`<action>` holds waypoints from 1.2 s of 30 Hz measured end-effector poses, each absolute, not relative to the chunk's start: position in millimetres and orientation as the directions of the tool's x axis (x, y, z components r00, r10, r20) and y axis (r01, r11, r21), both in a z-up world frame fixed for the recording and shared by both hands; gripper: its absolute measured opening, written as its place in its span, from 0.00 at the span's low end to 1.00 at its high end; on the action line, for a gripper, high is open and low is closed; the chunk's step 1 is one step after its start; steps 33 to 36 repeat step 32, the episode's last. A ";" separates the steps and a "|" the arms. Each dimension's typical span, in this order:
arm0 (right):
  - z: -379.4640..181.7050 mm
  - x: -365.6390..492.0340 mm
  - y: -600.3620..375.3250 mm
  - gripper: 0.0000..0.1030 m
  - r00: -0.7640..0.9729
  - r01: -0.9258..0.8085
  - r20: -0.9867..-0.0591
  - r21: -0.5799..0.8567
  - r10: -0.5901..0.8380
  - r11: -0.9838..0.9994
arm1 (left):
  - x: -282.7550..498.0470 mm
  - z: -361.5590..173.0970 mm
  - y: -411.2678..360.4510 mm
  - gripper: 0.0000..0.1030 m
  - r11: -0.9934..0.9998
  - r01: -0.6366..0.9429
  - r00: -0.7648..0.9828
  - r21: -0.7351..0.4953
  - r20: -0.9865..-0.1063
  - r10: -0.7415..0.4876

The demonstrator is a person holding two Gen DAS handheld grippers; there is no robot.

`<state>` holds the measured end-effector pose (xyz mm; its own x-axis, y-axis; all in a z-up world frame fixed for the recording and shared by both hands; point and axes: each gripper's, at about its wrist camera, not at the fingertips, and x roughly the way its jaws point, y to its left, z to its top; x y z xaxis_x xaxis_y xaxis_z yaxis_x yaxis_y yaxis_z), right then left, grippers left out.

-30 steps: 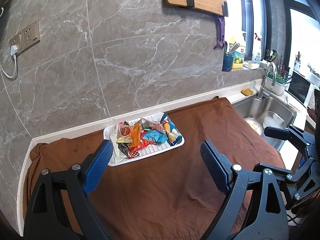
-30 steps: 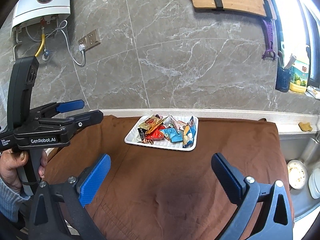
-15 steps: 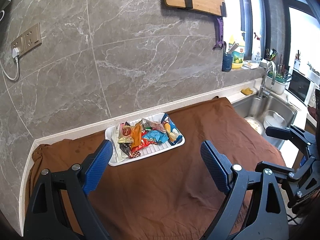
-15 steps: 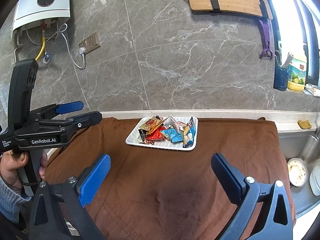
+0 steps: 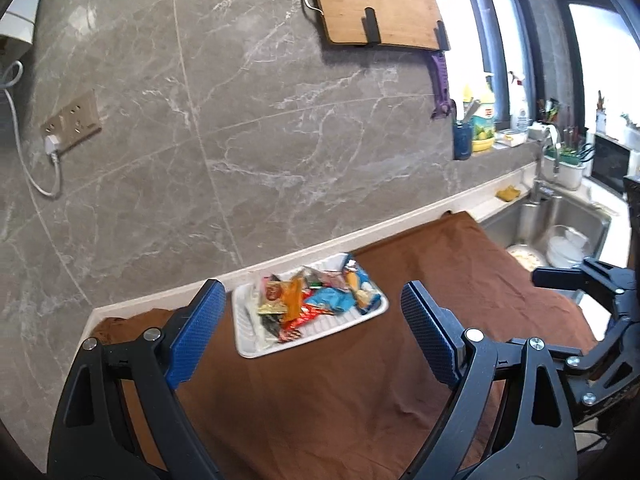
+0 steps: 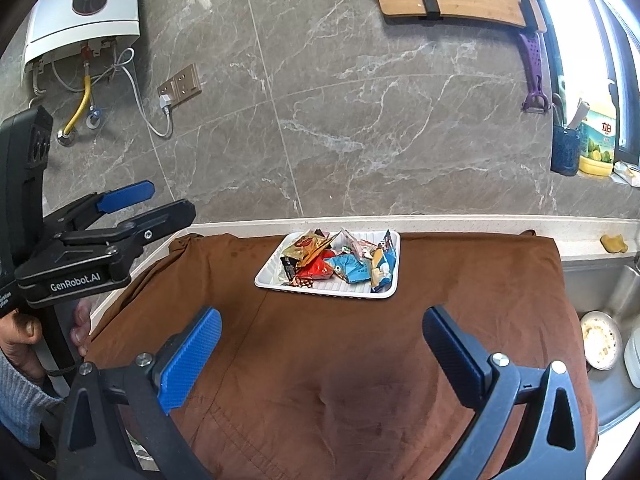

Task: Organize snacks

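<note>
A white ribbed tray sits at the back of the brown cloth, close to the wall. Several snack packets in gold, red, orange and light blue lie heaped in it. My left gripper hangs open above the cloth, short of the tray, with nothing between its blue pads. My right gripper is open too, over the front of the cloth, nothing in it. In the right wrist view the left gripper shows at the left edge, held by a hand.
A brown cloth covers the counter. A steel sink with dishes lies to the right. The grey marble wall carries a wooden cutting board, a socket and a water heater.
The left wrist view has tilted up and shifted a little, so the tray sits lower and further right in it. The right gripper and the tray have stayed still.
</note>
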<state>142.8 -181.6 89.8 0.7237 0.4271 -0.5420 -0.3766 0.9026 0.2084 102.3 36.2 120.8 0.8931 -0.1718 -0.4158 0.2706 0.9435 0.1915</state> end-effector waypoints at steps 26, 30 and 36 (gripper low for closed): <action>72.8 156.8 -186.1 1.00 0.700 -0.354 -0.575 0.236 0.423 0.905 | 127.5 91.9 17.8 0.87 0.930 0.329 0.846 0.162 -0.488 -0.215; 68.8 160.3 -188.1 1.00 0.693 -0.347 -0.584 0.244 0.423 0.906 | 128.9 88.6 17.4 0.87 0.933 0.336 0.839 0.127 -0.491 -0.235; 66.7 161.9 -189.7 1.00 0.690 -0.343 -0.588 0.248 0.423 0.906 | 131.2 85.4 16.5 0.87 0.936 0.324 0.839 0.138 -0.500 -0.216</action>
